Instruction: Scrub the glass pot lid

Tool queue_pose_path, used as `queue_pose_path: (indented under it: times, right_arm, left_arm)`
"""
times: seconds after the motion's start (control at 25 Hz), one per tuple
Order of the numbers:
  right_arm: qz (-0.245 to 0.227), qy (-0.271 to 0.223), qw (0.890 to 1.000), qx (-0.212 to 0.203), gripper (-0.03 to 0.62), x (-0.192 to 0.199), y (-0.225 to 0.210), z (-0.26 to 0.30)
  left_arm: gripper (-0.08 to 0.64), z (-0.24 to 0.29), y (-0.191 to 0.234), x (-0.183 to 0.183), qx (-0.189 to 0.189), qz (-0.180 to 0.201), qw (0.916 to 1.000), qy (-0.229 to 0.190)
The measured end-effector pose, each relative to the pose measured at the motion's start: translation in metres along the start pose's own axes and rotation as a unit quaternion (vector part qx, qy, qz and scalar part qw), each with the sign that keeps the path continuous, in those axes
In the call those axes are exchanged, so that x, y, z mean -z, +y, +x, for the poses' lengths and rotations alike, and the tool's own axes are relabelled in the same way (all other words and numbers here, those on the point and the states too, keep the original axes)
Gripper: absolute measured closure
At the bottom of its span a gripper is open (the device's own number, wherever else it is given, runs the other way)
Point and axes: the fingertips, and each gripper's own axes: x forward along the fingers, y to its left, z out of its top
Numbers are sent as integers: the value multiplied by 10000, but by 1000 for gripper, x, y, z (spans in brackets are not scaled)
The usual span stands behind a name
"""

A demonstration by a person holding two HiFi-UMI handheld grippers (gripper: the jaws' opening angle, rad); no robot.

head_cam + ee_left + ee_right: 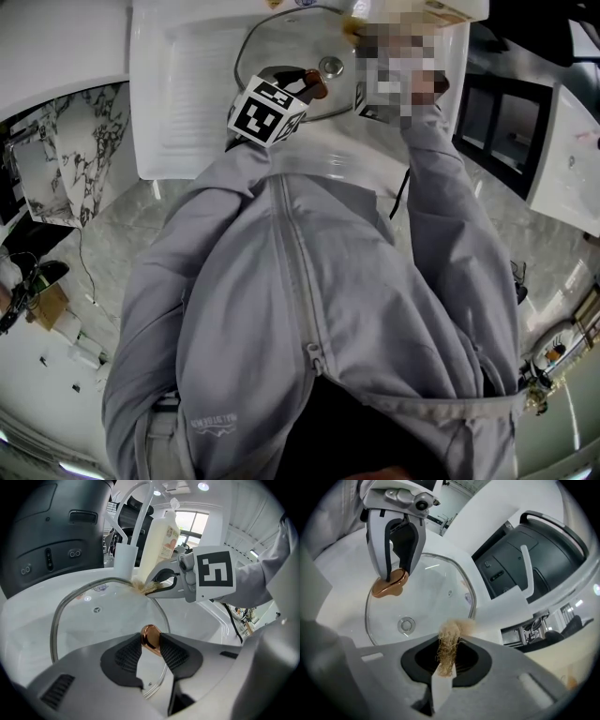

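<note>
Over the sink, the left gripper clamps the lid by its knob to steady it, while the right gripper pinches a scrubber at its rim.

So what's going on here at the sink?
A person is working over a white sink with a claw in each hand. The left claw is clamped on the copper knob of a glass pot lid, which lies in the sink. The right claw grips a tan fibre scrubber, its tuft at the lid's edge.
</note>
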Motion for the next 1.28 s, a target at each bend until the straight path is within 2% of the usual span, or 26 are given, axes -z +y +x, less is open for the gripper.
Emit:
queue_pose_path:
  times: [0.28, 0.44, 0.64, 0.8, 1.04, 1.16, 1.28]
  right_arm:
    - [693, 270, 9967, -321, 557, 24, 43, -6]
    - [744, 535, 9925, -811, 557, 32, 86, -6]
    - [828, 664, 9812, -1613, 557, 20, 134, -4]
    - [847, 623, 9630, -2482, 557, -1, 177, -5]
    - [1497, 128, 9251, -3487, 557, -49, 194, -15]
    - [1852, -207, 9076, -3762, 557, -74, 189, -32]
    - [2191, -493, 9001, -3734, 557, -94, 177, -51]
  left_arm:
    - [442, 0, -1, 0, -6, -13, 10000, -16]
    - [442, 0, -1, 0, -38, 6, 10000, -27]
    - [443, 1, -2, 1, -39, 23, 10000, -32]
    - [445, 0, -3, 2, -38, -9, 10000, -44]
    - [443, -2, -1, 1, 19, 83, 9999, -53]
    - [445, -7, 2, -1, -4, 142, 9998, -134]
    - [445, -19, 7, -7, -14, 93, 9991, -406]
